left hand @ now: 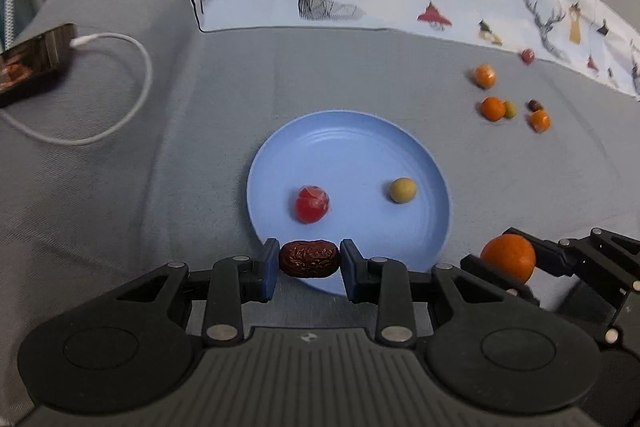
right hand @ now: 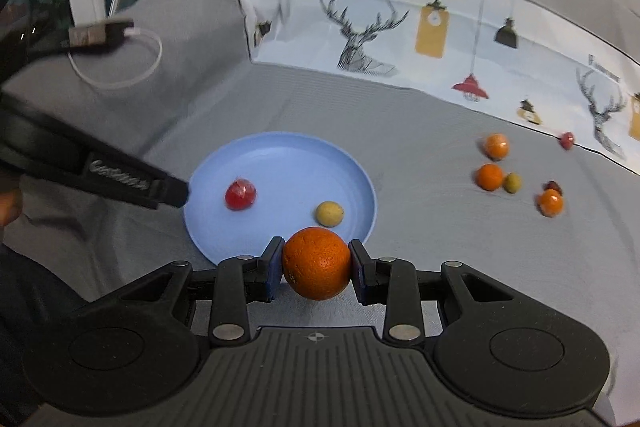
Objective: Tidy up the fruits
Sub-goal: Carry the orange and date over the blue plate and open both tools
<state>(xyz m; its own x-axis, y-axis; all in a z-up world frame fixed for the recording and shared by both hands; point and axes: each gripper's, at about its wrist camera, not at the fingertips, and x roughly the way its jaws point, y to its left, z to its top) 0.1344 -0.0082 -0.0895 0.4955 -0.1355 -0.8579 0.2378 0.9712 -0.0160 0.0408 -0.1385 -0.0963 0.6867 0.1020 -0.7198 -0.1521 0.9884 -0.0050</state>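
We hold a wrinkled red date (left hand: 309, 259) lengthwise in the left gripper (left hand: 309, 261) jaws, and a firm mandarin (right hand: 317, 263) across its middle in the right gripper (right hand: 317, 265), both at the near rim of the blue plate (left hand: 352, 139); we judge both light, so grip gently.

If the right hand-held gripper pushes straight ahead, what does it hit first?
Probably the blue plate, near its front rim; the right hand-held gripper already holds an orange. The yellowish fruit comes next. Height is unclear.
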